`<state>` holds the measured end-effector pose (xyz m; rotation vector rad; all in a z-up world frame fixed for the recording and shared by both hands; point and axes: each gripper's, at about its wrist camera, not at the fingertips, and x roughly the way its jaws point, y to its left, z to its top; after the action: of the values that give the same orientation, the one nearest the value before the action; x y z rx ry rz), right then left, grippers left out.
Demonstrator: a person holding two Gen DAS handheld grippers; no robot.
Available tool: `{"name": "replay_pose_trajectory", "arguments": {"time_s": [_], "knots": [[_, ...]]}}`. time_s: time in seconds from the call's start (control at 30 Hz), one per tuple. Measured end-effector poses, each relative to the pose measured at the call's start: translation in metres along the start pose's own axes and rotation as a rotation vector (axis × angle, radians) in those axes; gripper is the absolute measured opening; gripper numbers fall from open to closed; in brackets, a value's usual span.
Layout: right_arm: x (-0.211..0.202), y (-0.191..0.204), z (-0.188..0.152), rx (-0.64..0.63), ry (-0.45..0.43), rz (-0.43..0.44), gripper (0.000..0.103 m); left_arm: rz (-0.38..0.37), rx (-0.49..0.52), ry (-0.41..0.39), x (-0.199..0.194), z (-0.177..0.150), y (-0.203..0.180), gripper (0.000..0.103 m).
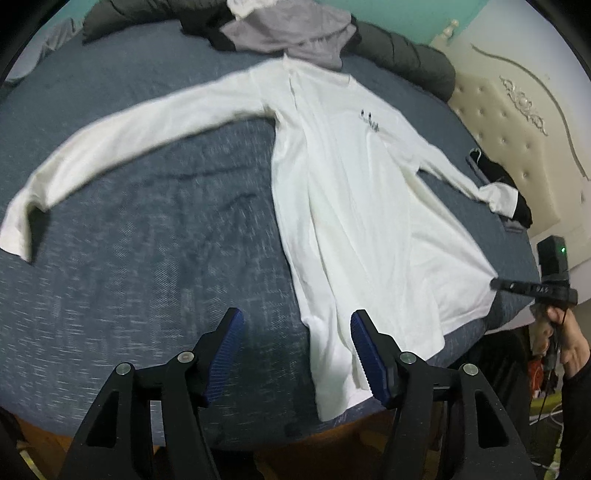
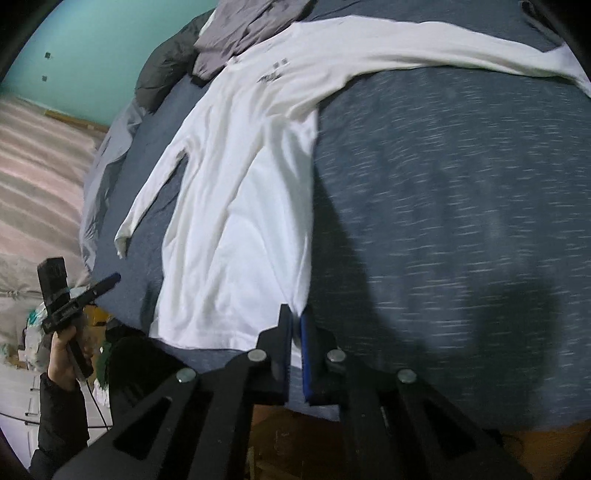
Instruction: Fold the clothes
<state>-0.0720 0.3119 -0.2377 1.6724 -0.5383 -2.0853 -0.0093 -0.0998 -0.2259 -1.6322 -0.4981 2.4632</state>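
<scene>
A white long-sleeved shirt [image 1: 351, 192] lies front up on a blue-grey bed [image 1: 147, 240], sleeves spread out, hem toward me. My left gripper [image 1: 297, 325] is open and empty just above the shirt's near left hem corner. My right gripper [image 2: 296, 321] is shut on the shirt's [image 2: 240, 221] right hem corner at the bed's near edge; it also shows in the left wrist view [image 1: 496, 283] pinching that corner. The left gripper shows in the right wrist view [image 2: 110, 278], open, left of the hem.
A grey garment [image 1: 295, 33] and dark clothes [image 1: 399, 51] are piled at the shirt's collar end. A black item [image 1: 506, 181] lies under the right cuff. A cream tufted headboard [image 1: 517, 122] stands on the right. The bed's [image 2: 443, 221] near edge drops to a wooden floor [image 2: 280, 435].
</scene>
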Motion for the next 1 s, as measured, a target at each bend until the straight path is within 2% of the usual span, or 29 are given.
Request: {"name": "replay_pose_trajectory", "arguments": {"time_s": [0.3, 0.53, 0.57, 0.63, 0.67, 0.7, 0.87, 1.0], "knots": [[-0.011, -0.018, 0.001, 0.023, -0.023, -0.011, 0.004, -0.011, 0.012, 0.180, 0.060, -0.018, -0.013, 0.064], [-0.019, -0.025, 0.005, 0.021, -0.026, -0.004, 0.004, -0.018, 0.013, 0.209, 0.077, -0.024, -0.016, 0.062], [-0.019, -0.024, 0.006, 0.019, -0.026, -0.004, 0.004, -0.021, 0.011, 0.214, 0.079, -0.024, -0.016, 0.057], [-0.020, -0.024, 0.006, 0.016, -0.027, -0.002, 0.004, -0.024, 0.025, 0.224, 0.082, -0.025, -0.018, 0.038], [-0.021, -0.023, 0.006, 0.015, -0.028, 0.000, 0.004, -0.039, 0.023, 0.233, 0.084, -0.026, -0.018, 0.016], [-0.022, -0.023, 0.006, 0.014, -0.029, 0.002, 0.004, -0.058, 0.018, 0.244, 0.086, -0.028, -0.018, 0.004], [-0.027, -0.021, 0.004, 0.009, -0.036, 0.009, 0.004, -0.049, 0.070, 0.212, 0.073, -0.031, -0.024, 0.003], [-0.033, -0.022, 0.003, 0.008, -0.044, 0.015, 0.004, -0.072, 0.063, 0.133, 0.033, -0.022, -0.015, 0.003]]}}
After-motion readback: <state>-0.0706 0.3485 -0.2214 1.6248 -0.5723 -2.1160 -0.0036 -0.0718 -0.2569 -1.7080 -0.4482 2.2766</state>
